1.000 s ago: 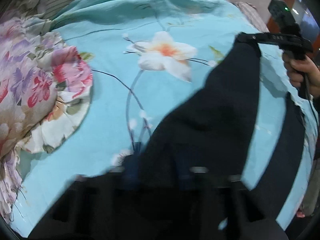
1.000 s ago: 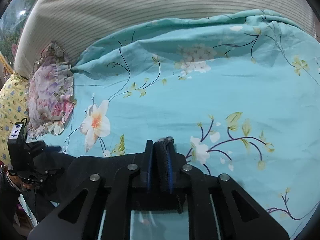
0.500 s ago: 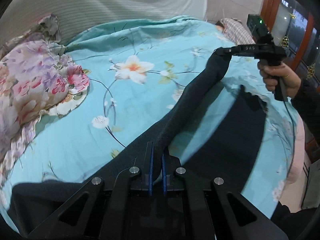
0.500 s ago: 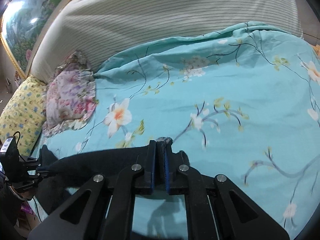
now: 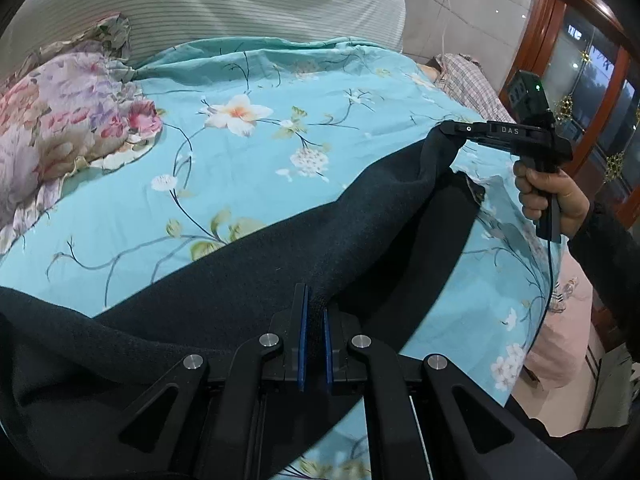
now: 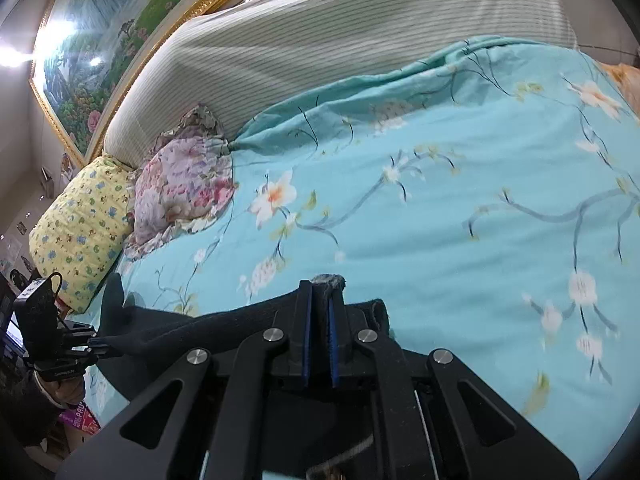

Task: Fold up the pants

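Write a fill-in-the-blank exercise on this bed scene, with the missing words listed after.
1. Both grippers are shut on the dark ____, stretched between them.
2. The left gripper and the right gripper hold it above a ____ floral bedspread.
3. Next to the pink floral pillow lies a ____ patterned pillow.
4. Behind the bedspread is a ____ headboard cover.

Missing words: pants; turquoise; yellow; striped
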Demonstrator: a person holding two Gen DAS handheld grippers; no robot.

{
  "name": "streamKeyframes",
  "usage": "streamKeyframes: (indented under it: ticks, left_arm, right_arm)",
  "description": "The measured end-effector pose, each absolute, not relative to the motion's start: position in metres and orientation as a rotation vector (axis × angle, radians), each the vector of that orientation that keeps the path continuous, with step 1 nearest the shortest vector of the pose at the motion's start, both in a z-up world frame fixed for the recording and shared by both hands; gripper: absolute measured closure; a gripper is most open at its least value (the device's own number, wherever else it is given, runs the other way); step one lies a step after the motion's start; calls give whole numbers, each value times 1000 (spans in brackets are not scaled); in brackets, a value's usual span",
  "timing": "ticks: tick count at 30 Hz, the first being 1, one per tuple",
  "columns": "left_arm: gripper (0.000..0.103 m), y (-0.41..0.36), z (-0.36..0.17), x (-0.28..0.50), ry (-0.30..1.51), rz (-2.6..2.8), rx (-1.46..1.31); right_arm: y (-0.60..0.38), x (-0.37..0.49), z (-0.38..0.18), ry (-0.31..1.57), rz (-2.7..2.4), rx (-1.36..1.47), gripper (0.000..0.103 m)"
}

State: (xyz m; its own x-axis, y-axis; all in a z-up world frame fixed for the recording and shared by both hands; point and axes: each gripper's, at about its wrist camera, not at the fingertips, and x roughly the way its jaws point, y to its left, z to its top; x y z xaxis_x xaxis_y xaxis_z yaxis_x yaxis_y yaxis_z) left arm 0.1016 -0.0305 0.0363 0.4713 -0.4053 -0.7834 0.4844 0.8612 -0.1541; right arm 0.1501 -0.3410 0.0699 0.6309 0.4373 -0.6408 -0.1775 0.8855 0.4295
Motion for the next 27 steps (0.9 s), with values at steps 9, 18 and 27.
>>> streamKeyframes:
  ticks: [9, 18, 27]
  left_arm:
    - [98, -40, 10, 81, 964, -555, 115]
    - [98, -38, 1, 74, 969, -561, 104]
    - [79, -41, -20, 73, 1012, -553, 103]
  right_arm:
    - [-347, 111, 62, 808, 342, 340, 100]
    - [-348, 89, 52, 835, 307, 304, 100]
    - [-343, 80, 42, 888, 238, 287, 98]
